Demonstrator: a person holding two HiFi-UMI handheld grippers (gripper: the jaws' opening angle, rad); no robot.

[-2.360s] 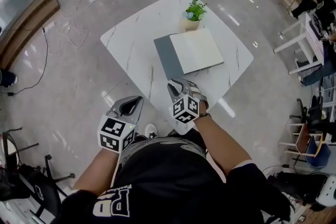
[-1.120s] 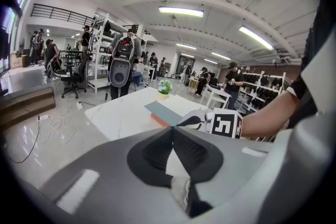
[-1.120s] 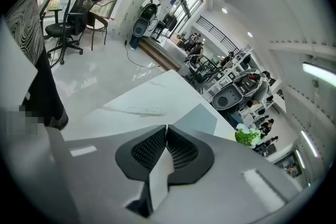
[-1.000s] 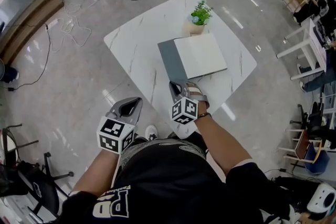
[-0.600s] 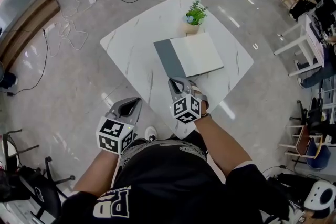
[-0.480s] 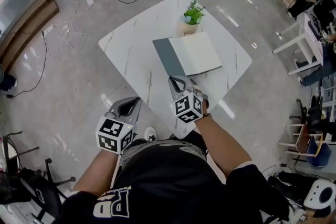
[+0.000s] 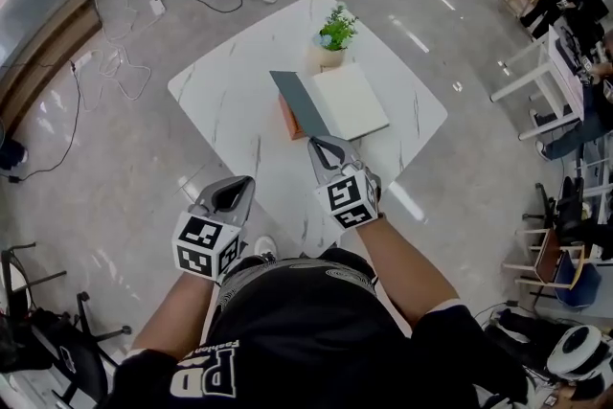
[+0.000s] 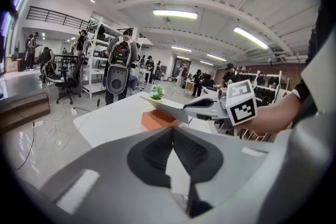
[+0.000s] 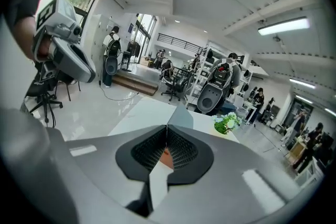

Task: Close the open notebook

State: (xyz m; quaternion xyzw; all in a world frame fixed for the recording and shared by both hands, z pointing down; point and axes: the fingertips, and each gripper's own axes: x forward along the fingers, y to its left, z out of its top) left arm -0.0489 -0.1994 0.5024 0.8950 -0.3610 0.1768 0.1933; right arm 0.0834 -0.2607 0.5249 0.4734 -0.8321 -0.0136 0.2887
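As right tongs [image 7: 319,144] pinch — grey notebook cover [image 7: 295,101] tilted.

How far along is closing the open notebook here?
Done: the right gripper is shut on the near corner of the grey notebook cover. In hand: that cover is tilted up off the white marble table, an orange surface showing beneath. Left: folding it over the white page and releasing. The left gripper is shut, empty.

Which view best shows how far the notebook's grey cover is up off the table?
The left gripper view: it sees the grey cover side-on, tilted above an orange surface, its edge pinched in the right gripper. The head view shows only a dark strip from above; the right gripper view has it edge-on beyond its jaws.
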